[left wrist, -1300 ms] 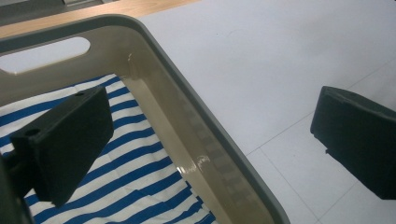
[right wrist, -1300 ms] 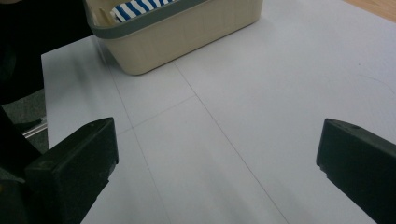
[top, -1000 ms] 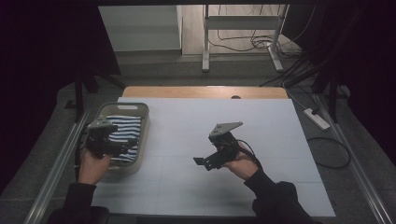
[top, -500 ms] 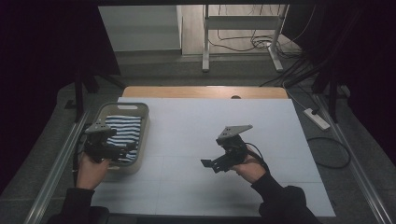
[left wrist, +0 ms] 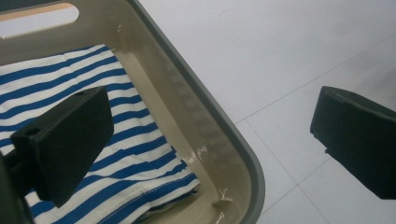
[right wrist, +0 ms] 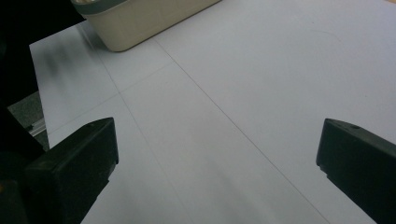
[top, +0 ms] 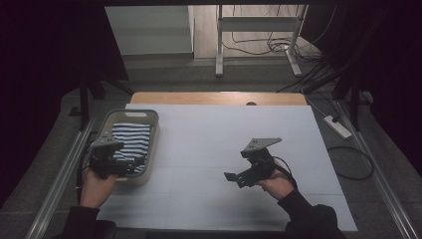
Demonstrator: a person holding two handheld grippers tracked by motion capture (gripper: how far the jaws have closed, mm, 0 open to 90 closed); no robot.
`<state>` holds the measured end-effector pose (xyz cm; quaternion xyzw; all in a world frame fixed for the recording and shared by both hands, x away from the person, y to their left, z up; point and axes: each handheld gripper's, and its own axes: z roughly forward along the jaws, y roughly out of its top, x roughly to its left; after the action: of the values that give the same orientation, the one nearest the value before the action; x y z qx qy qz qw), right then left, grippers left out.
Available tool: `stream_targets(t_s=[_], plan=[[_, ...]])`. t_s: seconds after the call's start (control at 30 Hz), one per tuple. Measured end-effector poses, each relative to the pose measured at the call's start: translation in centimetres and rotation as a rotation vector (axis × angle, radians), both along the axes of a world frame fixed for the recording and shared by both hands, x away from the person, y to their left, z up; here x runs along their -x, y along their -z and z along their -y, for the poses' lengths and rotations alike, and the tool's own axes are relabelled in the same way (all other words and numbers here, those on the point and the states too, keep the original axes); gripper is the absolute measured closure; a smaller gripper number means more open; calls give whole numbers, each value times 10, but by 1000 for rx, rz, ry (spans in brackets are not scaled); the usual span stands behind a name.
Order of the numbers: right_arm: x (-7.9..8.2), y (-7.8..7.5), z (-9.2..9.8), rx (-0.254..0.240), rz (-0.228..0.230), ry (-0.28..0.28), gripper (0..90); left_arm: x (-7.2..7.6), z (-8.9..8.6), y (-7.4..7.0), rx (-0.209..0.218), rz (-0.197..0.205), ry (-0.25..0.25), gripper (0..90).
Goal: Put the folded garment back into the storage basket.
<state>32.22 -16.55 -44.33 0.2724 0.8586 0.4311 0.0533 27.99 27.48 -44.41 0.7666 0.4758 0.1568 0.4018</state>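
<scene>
Blue-and-white striped folded cloth (left wrist: 93, 154) is lying flat inside the beige rectangular plastic basket (top: 152, 144), at the left edge of the white table (top: 224, 134). Left hand-held gripper (left wrist: 210, 140) is hovering over the basket's near right corner, jaws spread wide, one over the cloth, one over the table, gripping nothing. Right hand-held gripper (top: 233, 178) is hanging above bare table, well apart from the basket, jaws wide and empty.
</scene>
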Motion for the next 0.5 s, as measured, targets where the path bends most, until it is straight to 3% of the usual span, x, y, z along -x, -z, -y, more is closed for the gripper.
stream_targets(t_s=[0.5], plan=[[12,2,28,7,3,37,0,13,2,4,-21,5,10,0]])
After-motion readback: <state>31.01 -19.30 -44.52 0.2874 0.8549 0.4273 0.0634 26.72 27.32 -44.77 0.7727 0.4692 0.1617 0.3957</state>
